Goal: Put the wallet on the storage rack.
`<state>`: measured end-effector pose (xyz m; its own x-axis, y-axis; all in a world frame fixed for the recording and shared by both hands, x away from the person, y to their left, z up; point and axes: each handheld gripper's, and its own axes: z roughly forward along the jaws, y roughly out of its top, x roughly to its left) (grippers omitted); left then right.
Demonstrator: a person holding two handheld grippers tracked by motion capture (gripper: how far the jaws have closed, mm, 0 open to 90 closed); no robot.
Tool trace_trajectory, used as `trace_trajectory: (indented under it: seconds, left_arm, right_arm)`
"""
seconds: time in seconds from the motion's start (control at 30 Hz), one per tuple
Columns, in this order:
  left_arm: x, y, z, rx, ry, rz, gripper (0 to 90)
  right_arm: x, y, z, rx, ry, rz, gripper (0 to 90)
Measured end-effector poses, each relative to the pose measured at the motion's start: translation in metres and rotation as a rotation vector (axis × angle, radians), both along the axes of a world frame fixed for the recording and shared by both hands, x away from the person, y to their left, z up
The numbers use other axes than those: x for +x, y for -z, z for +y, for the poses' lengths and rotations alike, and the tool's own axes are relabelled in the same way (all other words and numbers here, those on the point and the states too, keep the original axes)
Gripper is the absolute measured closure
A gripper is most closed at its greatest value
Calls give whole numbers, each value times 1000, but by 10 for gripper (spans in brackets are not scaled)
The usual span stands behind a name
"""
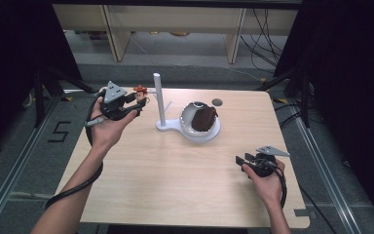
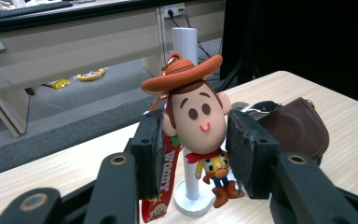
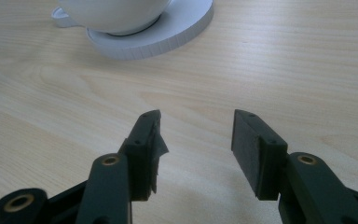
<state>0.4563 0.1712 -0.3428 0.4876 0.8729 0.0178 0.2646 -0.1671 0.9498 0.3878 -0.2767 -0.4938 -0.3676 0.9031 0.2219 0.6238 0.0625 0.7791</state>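
Left forearm reaches in from the bottom left of the high view and runs up toward the far left part of the table [image 1: 175,195]. The left hand [image 1: 104,127] is raised above the tabletop with the left gripper [image 1: 137,105] pointing right, toward the white post stand [image 1: 159,100]. Its cable loops down beside the forearm.

Left gripper is clenched on a cowboy doll keychain [image 2: 200,114]. In the left gripper view the two jaws press the sides of the doll's head; orange hat above the jaws, small body and boots hanging below them. A red strap [image 2: 168,177] with lettering hangs beside the doll, against the left-hand pad. The doll is held off the table, just beside the post of the stand, which rises directly behind it.

White bowl [image 1: 195,119] sits on the round base of the stand, with a brown pouch [image 1: 204,118] in it.

Right hand [image 1: 265,178] rests low at the near right part of the table, well apart from the stand. Right gripper [image 3: 196,135] has its jaws spread, nothing between them, bare wood beneath; the edge of the stand's base lies ahead of it.
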Motion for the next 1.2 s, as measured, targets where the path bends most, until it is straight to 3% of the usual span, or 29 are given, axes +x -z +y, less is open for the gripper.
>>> trace_trajectory:
  seconds: [0.03,0.33,0.37,0.43,0.57,1.2]
  left_arm:
    - [1,-1,1,11,-6,-12,570]
    - [9,-2,3,-9,-15,6,570]
    - [10,-2,3,-14,-18,7,570]
    - [11,-1,4,-15,-21,8,570]
    - [13,-1,5,-18,-25,11,570]
    - [12,-10,7,-28,-25,-17,570]
  right_arm:
    - [0,0,0,0,1,3,531]
    - [1,2,1,20,-5,-10,530]
    - [3,3,-2,-1,-32,-28,530]
    - [3,3,-3,-17,-22,-38,530]
    - [2,2,-2,-14,-7,-15,528]
    - [3,5,-2,-7,-25,-21,526]
